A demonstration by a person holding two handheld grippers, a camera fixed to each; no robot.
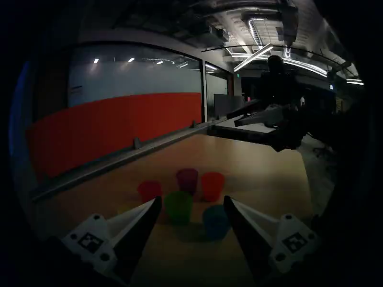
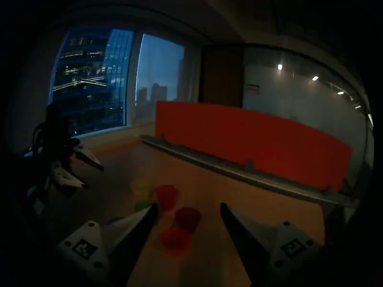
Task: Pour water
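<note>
Left tool (image 1: 191, 203) and right tool (image 2: 187, 208) hang spread, holding nothing, facing a cluster of coloured cups (image 1: 212, 185) on the wooden counter (image 1: 268, 177).

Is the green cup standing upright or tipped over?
Upright: the green cup stands on its base on the table, wider rim facing up.

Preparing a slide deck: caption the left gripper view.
Open left gripper faces clustered coloured cups on a dimly lit wooden table, with the right gripper held beyond.
</note>
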